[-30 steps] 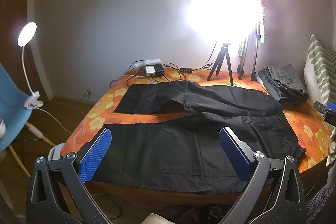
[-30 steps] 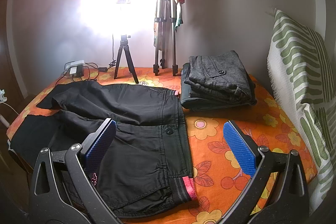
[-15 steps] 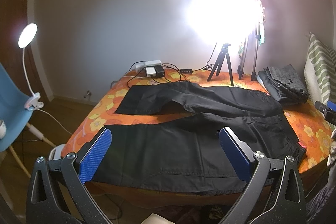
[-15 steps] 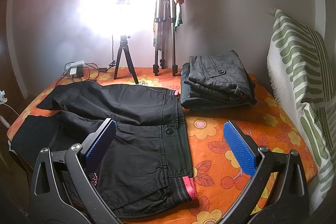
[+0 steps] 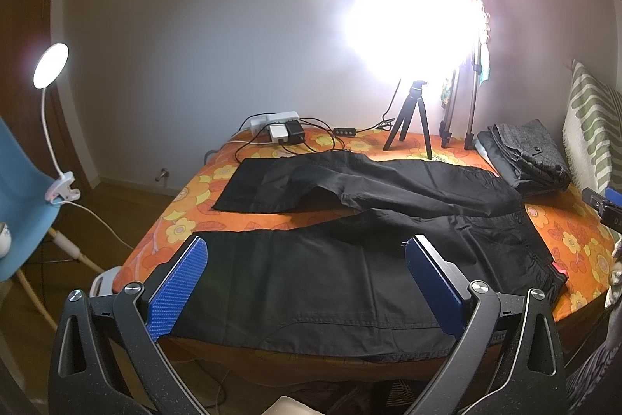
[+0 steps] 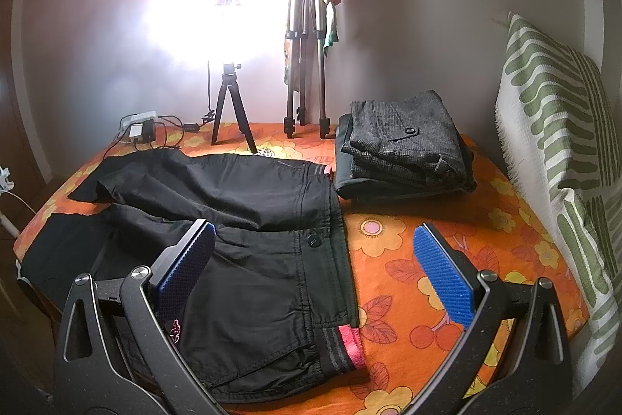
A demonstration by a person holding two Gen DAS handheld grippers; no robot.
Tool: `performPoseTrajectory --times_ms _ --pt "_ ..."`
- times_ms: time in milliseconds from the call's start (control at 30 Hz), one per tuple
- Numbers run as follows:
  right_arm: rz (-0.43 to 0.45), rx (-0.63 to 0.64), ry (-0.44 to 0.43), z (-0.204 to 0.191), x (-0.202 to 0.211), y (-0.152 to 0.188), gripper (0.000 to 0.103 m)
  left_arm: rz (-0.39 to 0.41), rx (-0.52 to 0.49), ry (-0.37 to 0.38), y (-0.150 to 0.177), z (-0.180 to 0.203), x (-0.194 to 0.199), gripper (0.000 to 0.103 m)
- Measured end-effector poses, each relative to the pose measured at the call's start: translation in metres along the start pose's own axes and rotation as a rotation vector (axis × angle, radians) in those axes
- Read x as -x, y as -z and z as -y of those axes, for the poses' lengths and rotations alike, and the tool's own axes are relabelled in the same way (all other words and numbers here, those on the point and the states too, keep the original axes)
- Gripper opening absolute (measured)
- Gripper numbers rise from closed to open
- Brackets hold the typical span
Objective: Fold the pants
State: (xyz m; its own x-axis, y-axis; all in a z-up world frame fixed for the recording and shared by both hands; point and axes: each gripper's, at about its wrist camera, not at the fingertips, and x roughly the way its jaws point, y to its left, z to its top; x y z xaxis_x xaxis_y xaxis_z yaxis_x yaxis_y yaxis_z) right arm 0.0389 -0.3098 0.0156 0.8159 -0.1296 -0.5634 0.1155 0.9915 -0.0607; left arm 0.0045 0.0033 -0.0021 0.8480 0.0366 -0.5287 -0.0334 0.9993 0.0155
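A pair of black pants [image 5: 350,244] lies spread flat on the table with the orange flower cloth [image 6: 447,236]. In the left wrist view the pants fill the middle of the picture, with one leg across the lower part and the other leg bent above it. In the right wrist view the waist with its button [image 6: 313,240] sits in the middle, and a pink band shows at the bottom.

The left gripper [image 5: 305,282] is spread wide at the bottom of its picture and pinches nothing. The right gripper [image 6: 313,269] is spread wide too, over the waist, and holds nothing.

A stack of folded gray pants [image 6: 404,146] rests at the upper right, near the black pants. A bright lamp on a small tripod [image 6: 231,104] stands at the back. A power strip [image 5: 274,121] with plugs sits at the back left.
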Motion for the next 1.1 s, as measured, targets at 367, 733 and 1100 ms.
performPoseTrajectory --times_ms 367,733,1100 --pt "-0.008 0.007 -0.009 -0.004 -0.001 0.002 0.103 0.000 0.003 0.004 0.001 0.000 0.001 0.102" --pt "0.018 0.007 -0.052 0.002 -0.005 -0.005 0.103 -0.044 0.031 -0.001 -0.001 -0.017 -0.016 0.086" --pt "0.041 0.075 -0.138 -0.009 -0.021 -0.008 0.103 -0.113 0.134 -0.038 -0.006 -0.068 -0.044 0.062"
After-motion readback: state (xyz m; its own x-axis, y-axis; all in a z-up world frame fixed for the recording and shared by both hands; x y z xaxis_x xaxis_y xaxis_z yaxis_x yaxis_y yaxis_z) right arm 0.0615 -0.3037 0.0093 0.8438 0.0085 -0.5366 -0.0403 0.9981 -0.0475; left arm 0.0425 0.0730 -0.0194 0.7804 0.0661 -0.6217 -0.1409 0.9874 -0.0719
